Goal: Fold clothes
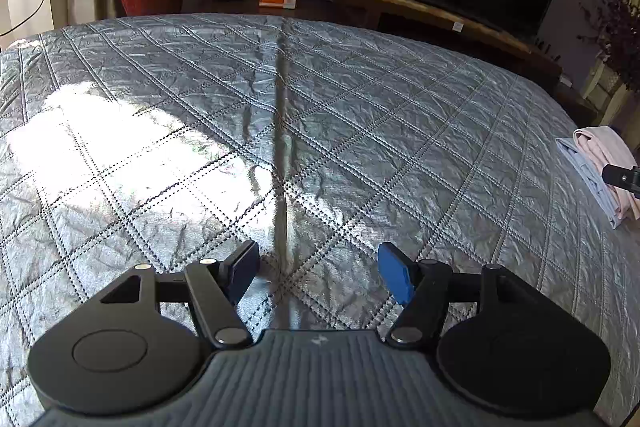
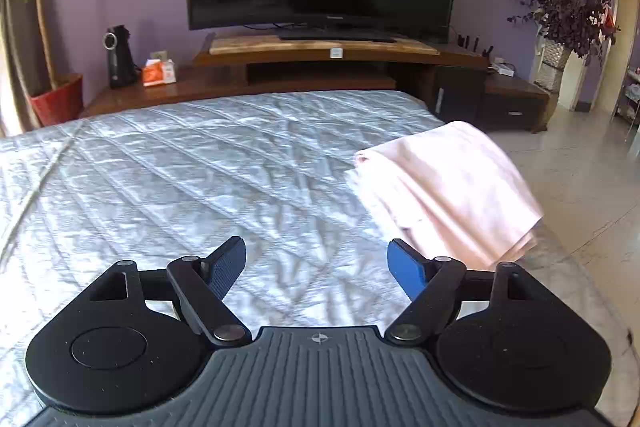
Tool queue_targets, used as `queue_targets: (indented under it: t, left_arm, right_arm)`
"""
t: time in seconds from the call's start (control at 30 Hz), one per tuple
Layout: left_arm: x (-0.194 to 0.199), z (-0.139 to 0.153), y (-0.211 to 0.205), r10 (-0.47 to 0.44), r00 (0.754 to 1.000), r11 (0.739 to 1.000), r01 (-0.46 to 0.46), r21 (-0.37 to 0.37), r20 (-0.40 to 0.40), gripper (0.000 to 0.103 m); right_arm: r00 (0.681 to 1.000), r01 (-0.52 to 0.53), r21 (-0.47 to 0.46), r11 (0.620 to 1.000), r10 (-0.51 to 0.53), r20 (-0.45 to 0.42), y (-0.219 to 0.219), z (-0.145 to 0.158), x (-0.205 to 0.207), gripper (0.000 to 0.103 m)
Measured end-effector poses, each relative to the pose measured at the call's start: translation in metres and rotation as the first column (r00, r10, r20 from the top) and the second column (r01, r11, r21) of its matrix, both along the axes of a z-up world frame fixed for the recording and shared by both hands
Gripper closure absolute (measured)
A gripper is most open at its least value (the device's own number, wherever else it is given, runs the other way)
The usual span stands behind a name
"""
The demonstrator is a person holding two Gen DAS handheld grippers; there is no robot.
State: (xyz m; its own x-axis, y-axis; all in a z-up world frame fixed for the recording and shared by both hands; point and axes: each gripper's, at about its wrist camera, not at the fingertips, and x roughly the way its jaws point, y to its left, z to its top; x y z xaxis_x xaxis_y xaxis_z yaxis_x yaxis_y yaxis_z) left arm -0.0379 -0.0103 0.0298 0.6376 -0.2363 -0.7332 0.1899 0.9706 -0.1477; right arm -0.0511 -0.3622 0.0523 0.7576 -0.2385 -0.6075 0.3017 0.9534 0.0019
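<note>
Left gripper (image 1: 318,269): jaws spread wide, nothing between them, held low over the grey quilted bedspread (image 1: 360,115). Right gripper (image 2: 316,267): jaws likewise spread and empty, above the same bedspread near the bed's right edge.

Just ahead and right of the right gripper lies a pink garment (image 2: 448,187), already folded into a flat packet of several layers, with one rounded fold edge facing the bed's middle. The left wrist view shows the pink garment (image 1: 608,155) resting on a pale blue garment (image 1: 584,179), also folded, so the two form a small stack at the bed's right margin. No loose, unfolded clothing appears in either view; the rest of the bedspread in sight carries only a long ridge (image 1: 282,147) and a patch of sunlight (image 1: 100,147).

Handling, as judged: the cloth looks light, soft and limp, and would sag and unfold if lifted by one corner. A hold on the thick folded edge, pinching all layers together, ideally at two points, should keep the packet intact.
</note>
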Motion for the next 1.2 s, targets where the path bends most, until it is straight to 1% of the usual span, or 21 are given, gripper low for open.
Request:
queue_targets:
  t: [0.1, 0.13, 0.17, 0.2, 0.27, 0.3, 0.37, 0.4, 0.43, 0.5, 0.53, 0.67, 0.77, 0.83, 0.87, 1.1, 1.2]
  left_arm:
    - [0.002, 0.0, 0.005, 0.015, 1.0, 1.0, -0.015, 0.013, 0.003, 0.035]
    - [0.004, 0.0, 0.008, 0.028, 1.0, 1.0, -0.028, 0.013, 0.001, 0.032]
    - [0.006, 0.001, 0.011, 0.045, 0.999, 0.999, -0.045, 0.012, -0.004, 0.028]
    - [0.008, 0.002, 0.016, 0.068, 0.998, 0.998, -0.068, 0.02, -0.003, 0.027]
    - [0.013, 0.004, 0.026, 0.115, 0.993, 0.993, -0.115, 0.037, 0.0, 0.022]
    - [0.015, 0.003, 0.029, 0.131, 0.991, 0.99, -0.131, 0.052, -0.007, 0.02]
    - [0.019, 0.0, 0.035, 0.161, 0.987, 0.984, -0.158, 0.083, -0.022, 0.008]
    - [0.02, -0.001, 0.035, 0.145, 0.989, 0.985, -0.142, 0.1, -0.027, 0.006]
    - [0.022, -0.002, 0.034, 0.126, 0.992, 0.986, -0.121, 0.117, -0.032, 0.001]
    - [0.023, -0.004, 0.029, 0.096, 0.995, 0.982, -0.088, 0.166, -0.036, 0.001]
    - [0.024, -0.004, 0.029, 0.091, 0.995, 0.982, -0.084, 0.169, -0.035, 0.001]
    - [0.029, -0.005, 0.028, 0.077, 0.997, 0.982, -0.072, 0.172, -0.026, 0.0]
    - [0.031, -0.006, 0.029, 0.065, 0.998, 0.984, -0.063, 0.167, -0.009, 0.0]
    - [0.032, -0.006, 0.029, 0.068, 0.998, 0.984, -0.067, 0.164, -0.003, 0.0]
    - [0.033, -0.006, 0.029, 0.071, 0.997, 0.984, -0.07, 0.162, -0.002, 0.0]
    - [0.037, -0.005, 0.025, 0.109, 0.994, 0.98, -0.106, 0.168, -0.009, 0.0]
    - [0.036, -0.004, 0.025, 0.11, 0.994, 0.98, -0.108, 0.165, -0.004, 0.0]
  right_arm:
    - [0.998, -0.063, 0.114, 0.991, 0.065, -0.013, 0.063, -0.003, -0.003, 0.019]
    - [0.995, -0.09, 0.117, 0.989, 0.094, -0.03, 0.084, -0.007, -0.004, 0.017]
    - [0.993, -0.107, 0.097, 0.989, 0.112, -0.048, 0.097, -0.009, -0.001, 0.016]
    - [0.991, -0.113, 0.069, 0.991, 0.117, -0.065, 0.112, -0.01, -0.001, 0.015]
    - [0.988, -0.133, 0.032, 0.991, 0.135, -0.074, 0.125, -0.015, -0.002, 0.009]
    - [0.987, -0.142, 0.014, 0.99, 0.143, -0.079, 0.131, -0.018, -0.003, 0.0]
    - [0.983, -0.162, -0.022, 0.986, 0.16, -0.088, 0.144, -0.022, -0.004, 0.001]
    - [0.981, -0.172, -0.04, 0.984, 0.168, -0.093, 0.15, -0.025, -0.005, 0.001]
    - [0.979, -0.182, -0.057, 0.982, 0.176, -0.099, 0.156, -0.027, -0.005, 0.001]
    - [0.976, -0.185, -0.051, 0.981, 0.177, -0.13, 0.158, -0.034, -0.002, 0.001]
    - [0.974, -0.179, -0.042, 0.983, 0.171, -0.149, 0.158, -0.038, 0.001, 0.001]
    - [0.979, -0.162, -0.035, 0.986, 0.157, -0.128, 0.159, -0.047, 0.0, 0.0]
    - [0.987, -0.146, -0.028, 0.989, 0.143, -0.077, 0.159, -0.053, -0.005, 0.0]
    - [0.989, -0.138, 0.002, 0.99, 0.138, -0.047, 0.156, -0.056, -0.006, 0.0]
    - [0.989, -0.136, 0.021, 0.991, 0.136, -0.049, 0.153, -0.056, -0.005, 0.0]
    - [0.989, -0.137, 0.02, 0.99, 0.138, -0.05, 0.152, -0.056, -0.006, 0.0]
    - [0.989, -0.137, 0.021, 0.99, 0.138, -0.05, 0.152, -0.056, -0.006, 0.0]
